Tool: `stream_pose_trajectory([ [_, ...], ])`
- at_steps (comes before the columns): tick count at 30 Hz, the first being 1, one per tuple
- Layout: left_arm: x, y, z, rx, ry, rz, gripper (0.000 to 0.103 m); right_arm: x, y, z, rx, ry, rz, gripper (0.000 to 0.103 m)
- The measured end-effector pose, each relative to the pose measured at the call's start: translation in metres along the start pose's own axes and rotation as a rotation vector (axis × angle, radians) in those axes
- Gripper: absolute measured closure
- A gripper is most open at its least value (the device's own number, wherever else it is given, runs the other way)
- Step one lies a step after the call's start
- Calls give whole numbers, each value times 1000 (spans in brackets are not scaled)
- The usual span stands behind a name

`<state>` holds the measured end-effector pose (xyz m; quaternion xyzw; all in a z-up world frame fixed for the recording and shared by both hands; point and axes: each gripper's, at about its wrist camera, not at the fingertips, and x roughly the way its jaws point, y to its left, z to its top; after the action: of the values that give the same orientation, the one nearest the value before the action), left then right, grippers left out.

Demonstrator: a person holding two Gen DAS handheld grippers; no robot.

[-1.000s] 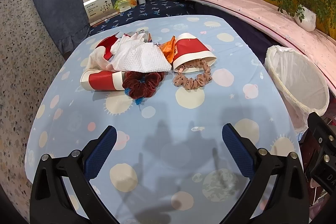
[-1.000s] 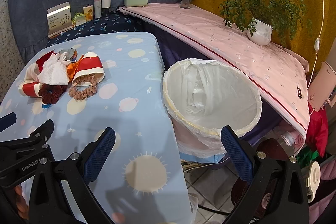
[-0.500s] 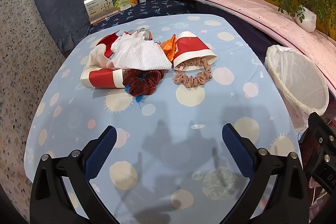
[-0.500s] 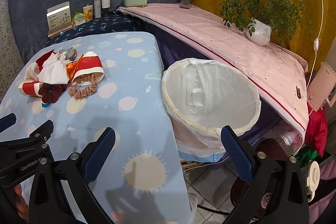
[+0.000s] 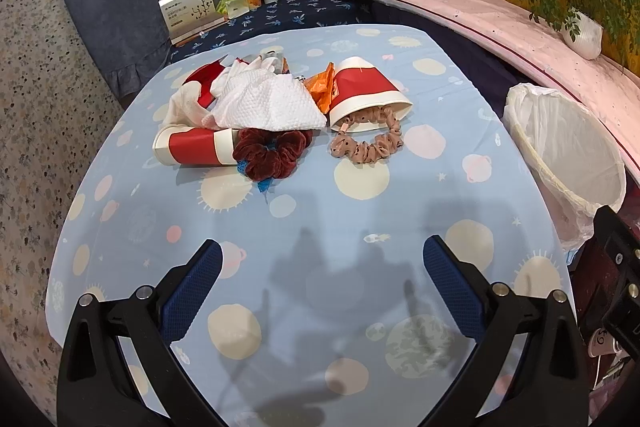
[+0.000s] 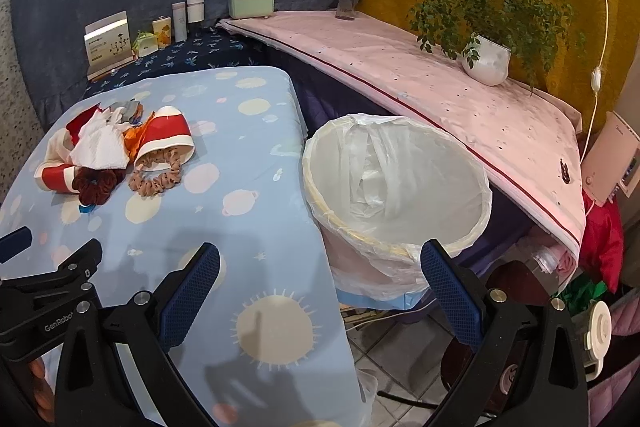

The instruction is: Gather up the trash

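Observation:
A trash pile lies at the far side of the blue table (image 5: 320, 211): a tipped red-and-white paper cup (image 5: 366, 93), a second cup lying on its side (image 5: 196, 147), white napkins (image 5: 264, 99), an orange wrapper (image 5: 322, 87). A dark red scrunchie (image 5: 270, 153) and a pink scrunchie (image 5: 368, 143) lie against it. My left gripper (image 5: 320, 267) is open and empty over the near table, well short of the pile. My right gripper (image 6: 320, 275) is open and empty beside the white-lined bin (image 6: 396, 183). The bin also shows in the left wrist view (image 5: 564, 155).
Boxes, jars and a card stand (image 5: 188, 7) line a dark blue shelf behind the table. A pink-covered ledge (image 6: 420, 67) holds a potted plant (image 6: 486, 61) and a vase. The bin stands off the table's right edge, on the floor.
The left wrist view has pulled back slightly, so the pile sits a little farther away. The right gripper has barely shifted. Both grippers stay open.

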<state>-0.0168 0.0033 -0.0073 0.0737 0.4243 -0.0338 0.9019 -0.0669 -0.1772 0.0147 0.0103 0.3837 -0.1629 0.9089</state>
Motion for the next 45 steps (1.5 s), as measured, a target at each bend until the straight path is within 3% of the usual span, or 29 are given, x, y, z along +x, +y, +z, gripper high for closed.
stream_pose_trajectory([
  [45, -1, -5, 6, 4, 3, -16, 7, -4, 2, -1, -2, -14, -13, 7],
])
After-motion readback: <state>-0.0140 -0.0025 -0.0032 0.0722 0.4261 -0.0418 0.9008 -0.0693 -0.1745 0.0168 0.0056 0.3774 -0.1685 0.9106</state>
